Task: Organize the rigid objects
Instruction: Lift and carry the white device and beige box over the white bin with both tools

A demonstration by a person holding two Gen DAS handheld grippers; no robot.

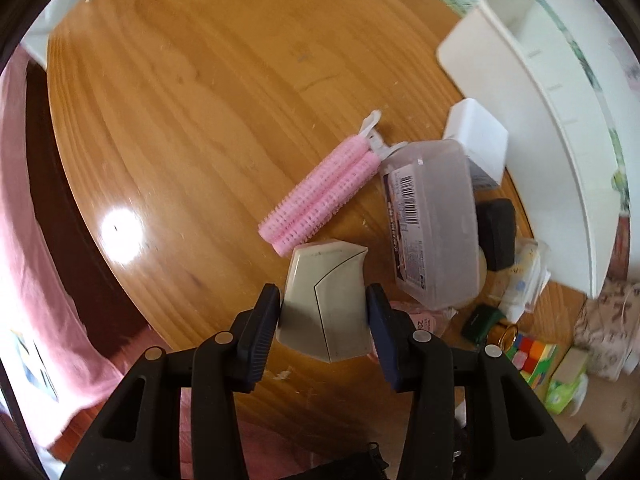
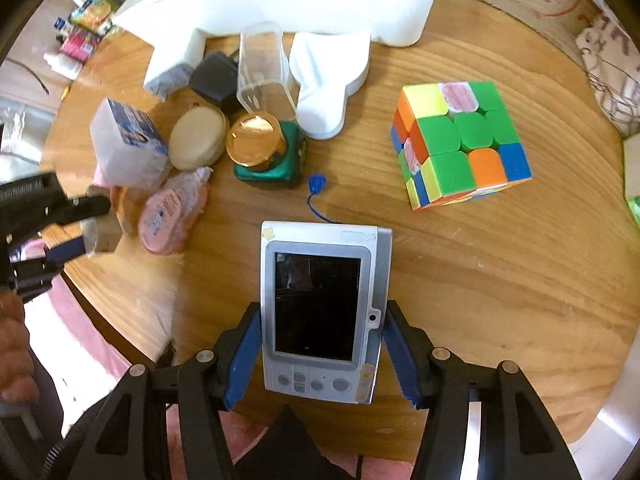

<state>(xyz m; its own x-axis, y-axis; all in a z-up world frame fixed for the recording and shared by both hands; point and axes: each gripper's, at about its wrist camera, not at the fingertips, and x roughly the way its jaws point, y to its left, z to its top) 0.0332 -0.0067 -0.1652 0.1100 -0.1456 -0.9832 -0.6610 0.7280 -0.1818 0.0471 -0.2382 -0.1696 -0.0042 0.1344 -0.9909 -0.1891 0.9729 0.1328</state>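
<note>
Left hand-held gripper (image 1: pixel 323 312) clamps a beige case (image 1: pixel 326 300); right hand-held gripper (image 2: pixel 318 344) clamps a handheld device (image 2: pixel 320 312). Either could slip onto the tabletop (image 2: pixel 500 280) near the cube (image 2: pixel 460 144).

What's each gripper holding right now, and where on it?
Left gripper: beige case, jaws on its two long sides. Right gripper: silver handheld device, clamped at its lower side edges.
</note>
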